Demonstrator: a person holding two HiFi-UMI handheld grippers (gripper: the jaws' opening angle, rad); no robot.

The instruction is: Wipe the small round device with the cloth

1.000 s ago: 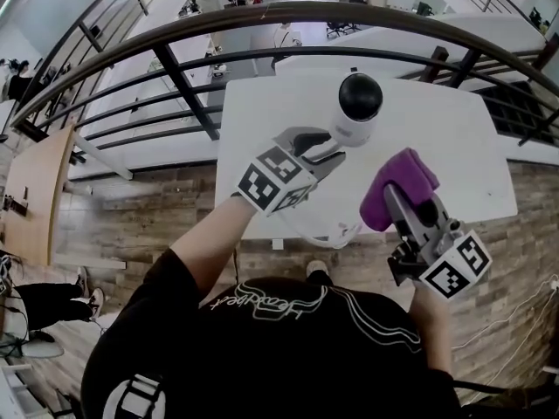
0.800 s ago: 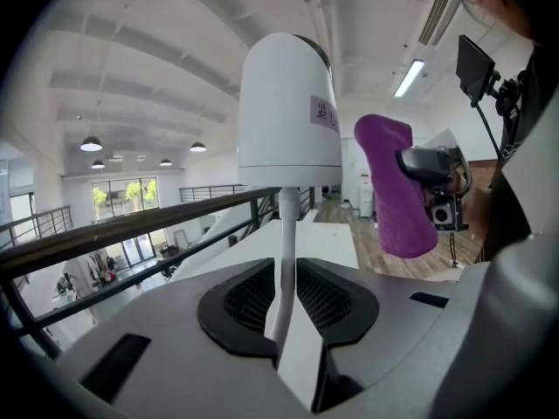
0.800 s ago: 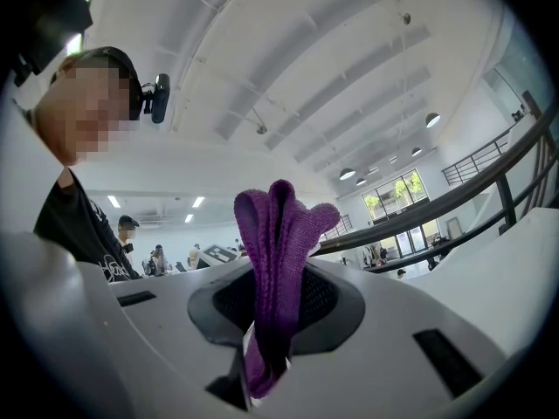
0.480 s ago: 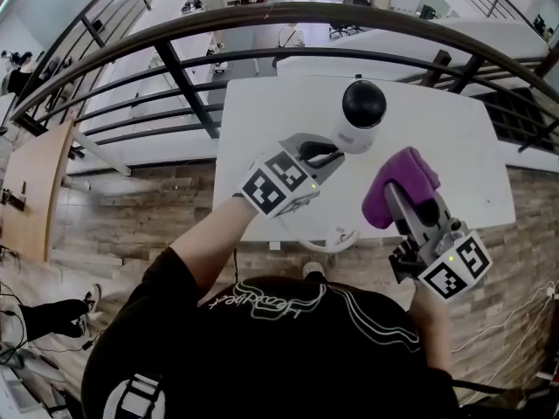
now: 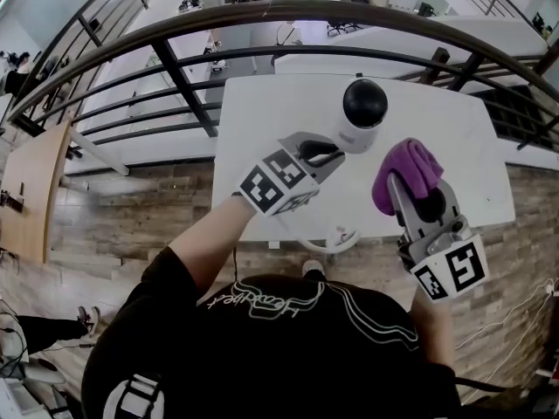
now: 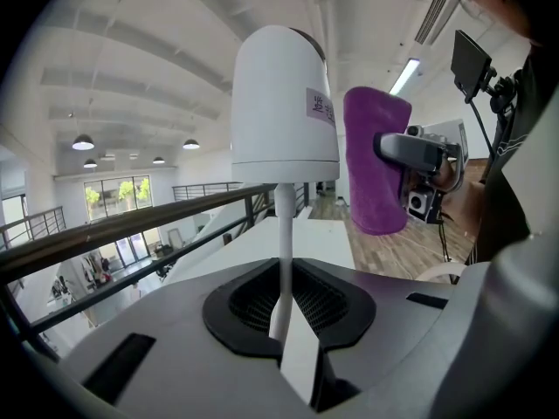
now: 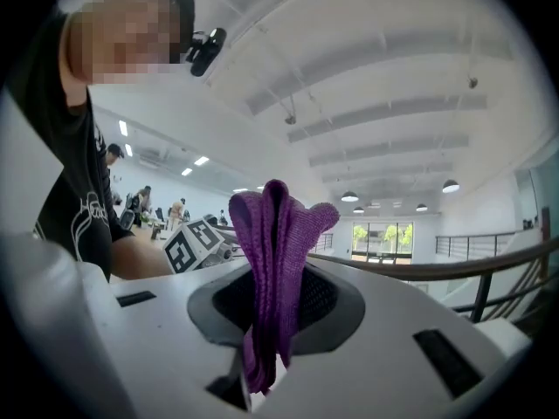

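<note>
Your left tongs (image 6: 281,321) have just been closing and pinch the thin stem of the small round white device (image 5: 361,112) above the white desk (image 5: 262,129); your right tongs (image 7: 266,321) clamp the purple cloth (image 5: 403,168) beside it.

**Black tee, grey tools, marker cubes**

The person wears a black short-sleeved T-shirt (image 5: 288,356). White looping script (image 5: 262,301) and thin white contour lines run across it. A round white emblem (image 5: 138,400) with stripes sits at the head view's lower edge. A small black camera (image 7: 205,51) rides by the head.

The left tool (image 5: 336,149) and right tool (image 5: 410,186) have light grey moulded shells. Each bears a white cube printed with black square markers, the left cube (image 5: 275,182) and the right cube (image 5: 450,271). Around the jaws each shell has a black mesh-textured recess (image 6: 262,304), with dark rectangular slots (image 6: 122,365) to either side. The left tool's jaws have just been closing, with the thin white stem of the small round device (image 6: 284,94) between them.
</note>
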